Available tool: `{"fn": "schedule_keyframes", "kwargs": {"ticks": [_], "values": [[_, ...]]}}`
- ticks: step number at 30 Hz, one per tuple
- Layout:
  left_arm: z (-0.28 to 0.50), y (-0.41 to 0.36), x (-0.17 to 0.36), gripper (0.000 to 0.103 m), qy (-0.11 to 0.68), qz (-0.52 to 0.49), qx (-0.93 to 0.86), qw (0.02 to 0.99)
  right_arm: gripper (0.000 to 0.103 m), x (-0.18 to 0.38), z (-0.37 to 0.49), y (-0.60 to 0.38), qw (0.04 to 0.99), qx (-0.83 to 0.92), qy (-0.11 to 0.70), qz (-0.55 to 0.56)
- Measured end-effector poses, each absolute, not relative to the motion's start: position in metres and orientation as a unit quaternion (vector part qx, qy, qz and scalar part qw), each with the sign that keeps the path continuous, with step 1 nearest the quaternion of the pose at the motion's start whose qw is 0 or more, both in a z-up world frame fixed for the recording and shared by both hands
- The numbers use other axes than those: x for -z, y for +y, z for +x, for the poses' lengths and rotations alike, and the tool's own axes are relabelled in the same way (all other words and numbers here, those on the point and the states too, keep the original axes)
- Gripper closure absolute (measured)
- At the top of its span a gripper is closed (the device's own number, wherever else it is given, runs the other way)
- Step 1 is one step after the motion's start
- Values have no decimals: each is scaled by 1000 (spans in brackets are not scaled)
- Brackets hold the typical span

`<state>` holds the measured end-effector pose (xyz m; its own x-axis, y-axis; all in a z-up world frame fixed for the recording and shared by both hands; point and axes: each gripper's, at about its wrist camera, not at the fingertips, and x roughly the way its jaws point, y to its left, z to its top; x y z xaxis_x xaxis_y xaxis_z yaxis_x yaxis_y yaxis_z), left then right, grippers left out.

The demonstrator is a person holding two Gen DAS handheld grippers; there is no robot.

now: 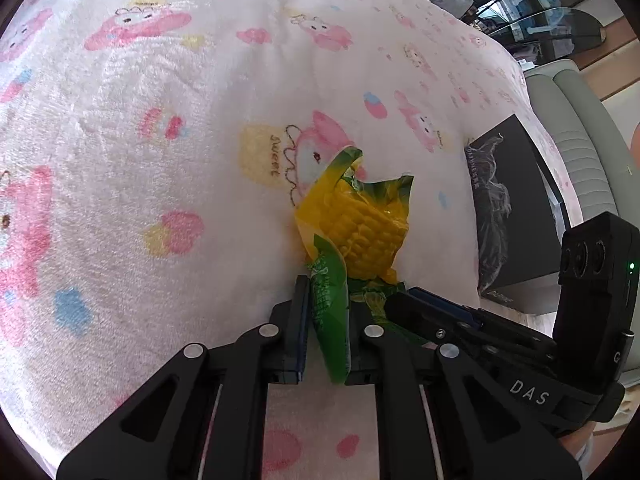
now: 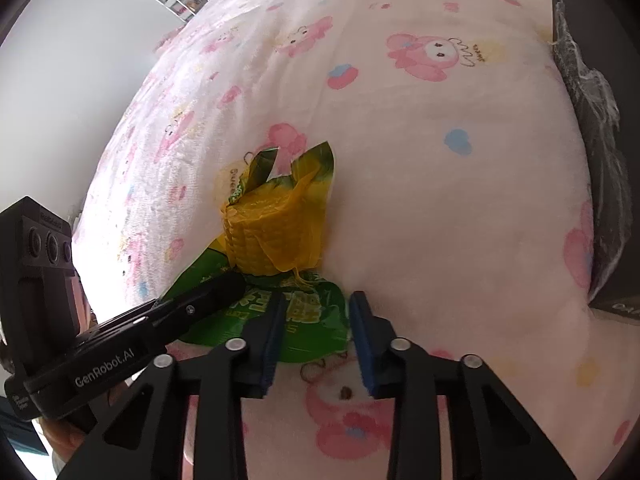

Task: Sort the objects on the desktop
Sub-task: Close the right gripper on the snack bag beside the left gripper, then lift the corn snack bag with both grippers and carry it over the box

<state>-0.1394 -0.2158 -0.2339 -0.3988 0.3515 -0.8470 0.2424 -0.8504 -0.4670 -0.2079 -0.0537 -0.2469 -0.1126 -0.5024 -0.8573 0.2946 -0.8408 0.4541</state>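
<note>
Left gripper [image 1: 326, 320] is clamped on the green wrapper [image 1: 332, 312] of the corn [image 1: 368, 240] lying on the pink blanket [image 1: 160, 120]. Right gripper [image 2: 316, 336] straddles the wrapper edge; whether its pads bite is unclear. Risk: the thin film could tear or slip, dropping the corn.

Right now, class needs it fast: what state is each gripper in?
Left gripper: closed on the corn packet, at its green end.
Right gripper: pads astride the packet's corner; grip cannot be told.
</note>
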Motion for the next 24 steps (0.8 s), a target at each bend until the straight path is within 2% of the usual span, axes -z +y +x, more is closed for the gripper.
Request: {"fn": "schedule_keyframes", "kwargs": {"ticks": [11,18,24], "values": [[-131,-209,242,93,-275,-557,-783,34,79,257,-201,-25,261,714,-103,641],[-132,-203,240,93,-254,-557,-790,34,78,259,-199,-34,268,718,-72,639],[-129,-203,229,93,-256,-545,-798,38,83,246,-196,-31,277,731,-75,619]]}}
